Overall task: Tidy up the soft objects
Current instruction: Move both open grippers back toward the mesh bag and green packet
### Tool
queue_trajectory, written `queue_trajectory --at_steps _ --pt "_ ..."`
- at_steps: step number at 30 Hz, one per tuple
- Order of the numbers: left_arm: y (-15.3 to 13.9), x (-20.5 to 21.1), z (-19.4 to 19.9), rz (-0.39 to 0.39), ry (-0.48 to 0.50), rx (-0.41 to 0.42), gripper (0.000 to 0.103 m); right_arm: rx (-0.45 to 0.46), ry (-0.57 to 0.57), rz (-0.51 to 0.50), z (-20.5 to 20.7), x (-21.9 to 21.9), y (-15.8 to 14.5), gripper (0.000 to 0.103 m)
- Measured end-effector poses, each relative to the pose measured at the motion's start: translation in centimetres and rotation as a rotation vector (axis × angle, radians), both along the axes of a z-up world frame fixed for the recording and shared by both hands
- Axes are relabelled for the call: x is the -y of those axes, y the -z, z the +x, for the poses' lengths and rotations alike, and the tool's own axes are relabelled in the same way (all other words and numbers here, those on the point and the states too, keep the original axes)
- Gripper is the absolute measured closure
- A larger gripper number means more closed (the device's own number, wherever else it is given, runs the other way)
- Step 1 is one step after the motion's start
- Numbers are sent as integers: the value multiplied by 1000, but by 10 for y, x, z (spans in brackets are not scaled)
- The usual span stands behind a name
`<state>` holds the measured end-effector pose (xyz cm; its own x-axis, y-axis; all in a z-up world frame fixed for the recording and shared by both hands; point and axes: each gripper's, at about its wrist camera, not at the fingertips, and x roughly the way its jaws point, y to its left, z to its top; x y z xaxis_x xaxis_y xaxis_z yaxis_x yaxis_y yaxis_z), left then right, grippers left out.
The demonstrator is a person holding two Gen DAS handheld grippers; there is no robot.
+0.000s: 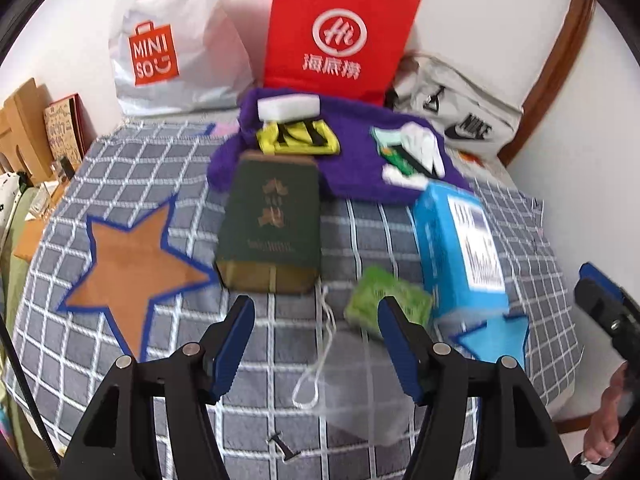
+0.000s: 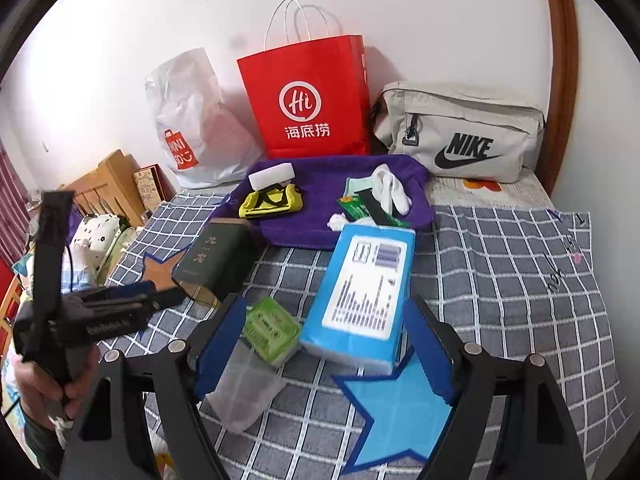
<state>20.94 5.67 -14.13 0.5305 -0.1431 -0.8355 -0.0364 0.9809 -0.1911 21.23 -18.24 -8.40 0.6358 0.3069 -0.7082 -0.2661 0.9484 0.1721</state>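
Here the blue tissue pack (image 2: 360,288) lies on the checked bed cover (image 2: 500,280), touching the green tissue packet (image 2: 272,330), just ahead of the right hand-held gripper (image 2: 332,344), whose jaws stand wide and empty. The pack should probably be straddled across its short width, clear of the green packet. The left hand-held gripper (image 1: 316,340) is likewise open and holds nothing.

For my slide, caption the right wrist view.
Open right gripper hovers over blue tissue pack and green packet on checked bedspread.
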Motion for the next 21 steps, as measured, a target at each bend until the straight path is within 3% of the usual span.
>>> queue_trajectory --at_steps 11,14,21 --pt "33 7 -14 32 11 -48 33 6 5 -15 -17 5 11 18" --pt "45 4 -15 29 24 -70 32 9 7 -22 -17 8 16 11" --pt "67 17 -9 -5 96 -113 32 1 13 48 -15 19 27 10"
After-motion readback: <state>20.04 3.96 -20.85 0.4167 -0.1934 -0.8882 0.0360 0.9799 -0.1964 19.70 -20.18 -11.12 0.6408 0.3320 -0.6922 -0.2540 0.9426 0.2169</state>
